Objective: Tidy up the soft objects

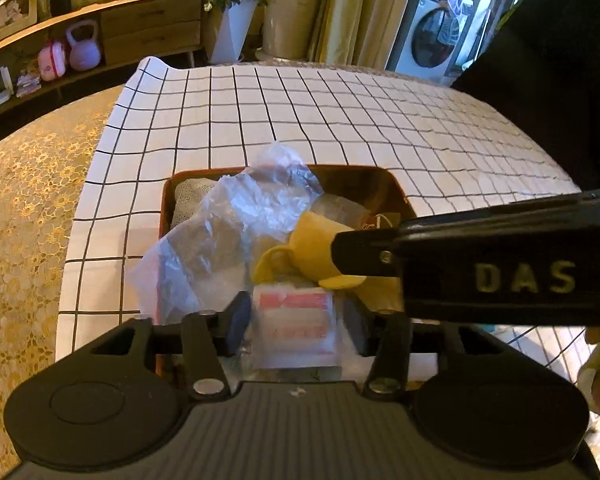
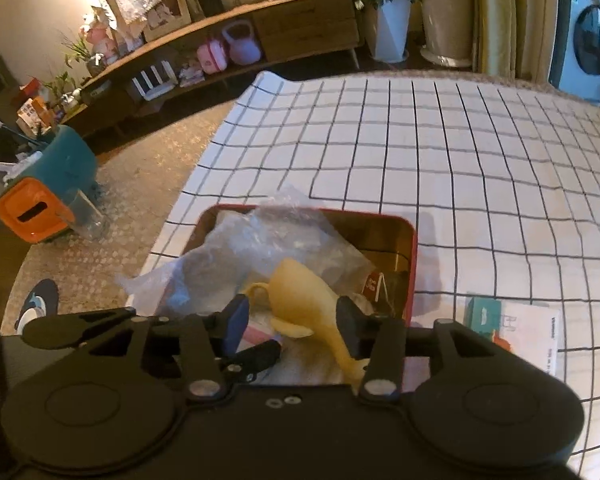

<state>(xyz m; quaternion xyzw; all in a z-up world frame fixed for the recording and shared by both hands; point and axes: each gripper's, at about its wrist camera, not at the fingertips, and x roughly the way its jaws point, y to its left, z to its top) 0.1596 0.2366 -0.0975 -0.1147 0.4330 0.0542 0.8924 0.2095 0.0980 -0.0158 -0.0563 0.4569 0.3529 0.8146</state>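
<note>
Soft things were seen piled in the tin [image 2: 404, 248], which stood on the checked cloth [image 2: 460, 152]: a crumpled plastic bag [image 2: 260, 240] spilling over the rim toward 9 o'clock, a yellow rubber toy [image 2: 304, 300] on top at the near side, and a pink-and-white packet [image 1: 296, 320] below it. A flat pack [image 2: 512, 328] was left on the cloth at 3 o'clock of the tin, apart from it.

The right gripper [image 2: 296, 320] was held over the toy with its jaws apart; the toy lay between them, and no pad could be seen pressing on it. The left gripper [image 1: 296, 324] was likewise parted, the packet between its pads and seemingly untouched.

Several risks were judged from this. The heap stood higher than the rim, so the toy could be tipped out toward 6 o'clock if brushed on withdrawal. The bag, being light and springy, could be dragged out by a passing finger. With both grippers crowded over the near end, one could be knocked by the other.
</note>
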